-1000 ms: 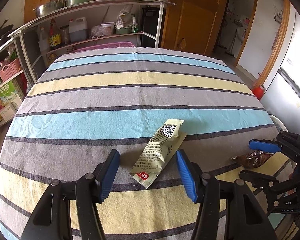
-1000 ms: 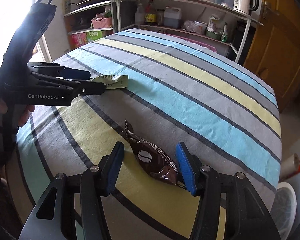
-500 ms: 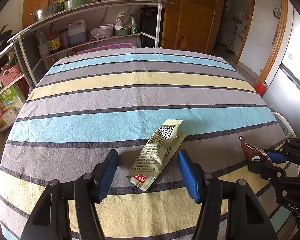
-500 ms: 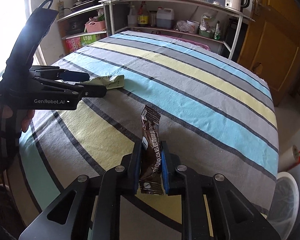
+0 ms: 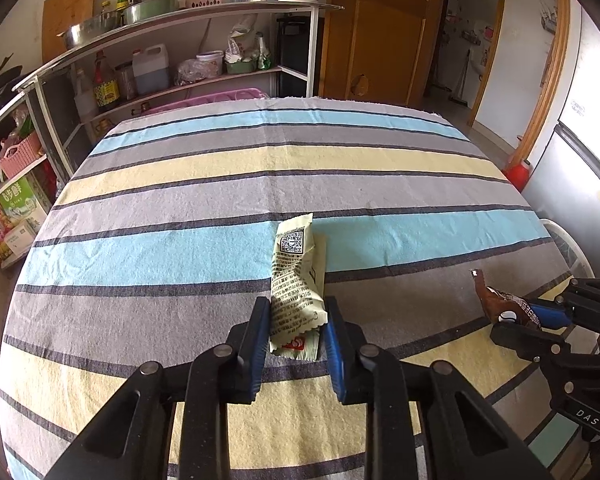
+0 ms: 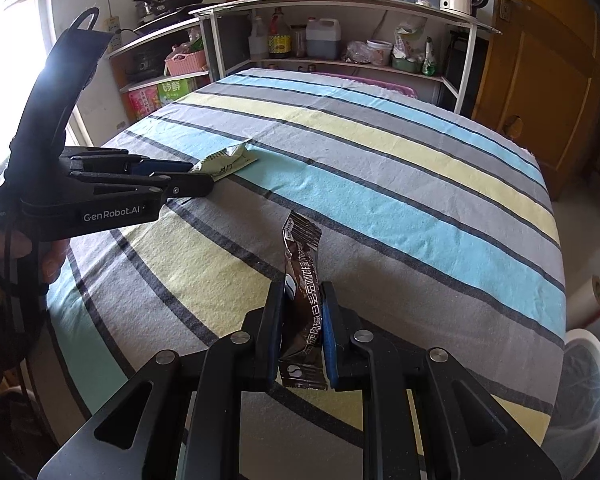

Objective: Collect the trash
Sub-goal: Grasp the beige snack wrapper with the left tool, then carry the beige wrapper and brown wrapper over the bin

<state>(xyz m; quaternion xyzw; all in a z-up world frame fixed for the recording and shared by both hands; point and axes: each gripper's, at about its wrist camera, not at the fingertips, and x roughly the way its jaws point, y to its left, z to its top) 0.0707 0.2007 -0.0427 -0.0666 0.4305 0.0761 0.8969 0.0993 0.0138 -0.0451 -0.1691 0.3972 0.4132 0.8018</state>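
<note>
Two wrappers, one per gripper. Left wrist view: left gripper (image 5: 296, 330) clamps the lower end of the pale wrapper (image 5: 296, 280), upper end lying toward the blue stripe of the worktop (image 5: 180, 200). Right wrist view: right gripper (image 6: 302, 320) pinches the brown wrapper (image 6: 302, 276) upright, clear of the cloth. White bin (image 6: 586, 384) sits beside the worktop edge (likely destination). Advice: hold both grips firm, lift straight up, keep the grippers apart while carrying.
</note>
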